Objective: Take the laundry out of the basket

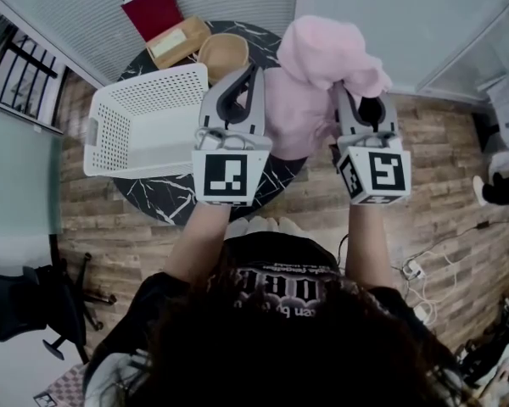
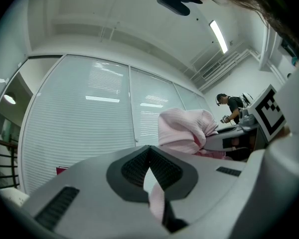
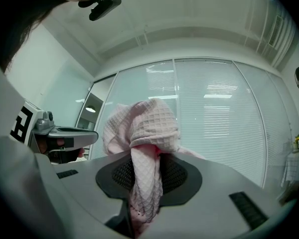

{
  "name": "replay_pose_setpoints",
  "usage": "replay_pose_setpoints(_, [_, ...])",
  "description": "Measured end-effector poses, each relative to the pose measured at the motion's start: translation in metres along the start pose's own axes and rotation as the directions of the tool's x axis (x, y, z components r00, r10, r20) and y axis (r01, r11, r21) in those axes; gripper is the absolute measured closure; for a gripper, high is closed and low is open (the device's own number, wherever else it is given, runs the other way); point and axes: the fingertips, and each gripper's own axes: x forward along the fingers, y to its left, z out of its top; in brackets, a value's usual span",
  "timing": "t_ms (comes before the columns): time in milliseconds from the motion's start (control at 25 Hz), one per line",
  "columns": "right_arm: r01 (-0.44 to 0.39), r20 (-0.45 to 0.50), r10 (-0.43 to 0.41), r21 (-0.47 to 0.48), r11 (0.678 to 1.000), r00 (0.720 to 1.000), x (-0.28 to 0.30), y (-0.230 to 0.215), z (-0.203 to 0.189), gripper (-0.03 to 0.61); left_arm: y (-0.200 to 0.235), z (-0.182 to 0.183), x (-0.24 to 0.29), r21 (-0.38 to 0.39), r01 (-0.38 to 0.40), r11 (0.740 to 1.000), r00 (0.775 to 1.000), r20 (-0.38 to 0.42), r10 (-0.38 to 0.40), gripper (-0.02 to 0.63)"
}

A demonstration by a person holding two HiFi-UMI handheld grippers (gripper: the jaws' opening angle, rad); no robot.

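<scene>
Your left gripper (image 1: 254, 73) is clamped shut on a thin edge of the pink waffle cloth (image 1: 318, 62). In the left gripper view only a narrow strip of it runs between the closed jaws. Your right gripper (image 1: 346, 96) is squeezed onto a thick bunched fold of the same cloth, which bulges out over its pads (image 3: 177, 176). You hold the cloth raised between the two grippers, over the 3 o'clock side of the round dark surface (image 1: 165, 200) and clear of the white basket (image 1: 110, 138). The basket sits on the surface at 9 o'clock from the cloth, just beside your left gripper. A wooden bowl (image 1: 223, 55) stands at 12 o'clock on the surface, with a tan box (image 1: 178, 41) touching it and a red box (image 1: 153, 8) towards 11 o'clock
</scene>
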Motion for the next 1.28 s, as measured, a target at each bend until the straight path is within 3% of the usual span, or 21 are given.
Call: replay_pose_setpoints(1280, [0.061,-0.031,-0.062,-0.025,0.998,0.998,-0.02,-0.009,-0.003,0.468,-0.006,0.0,-0.002,-0.007,0.022,1.0,1.0,0.007,-0.021,0.615])
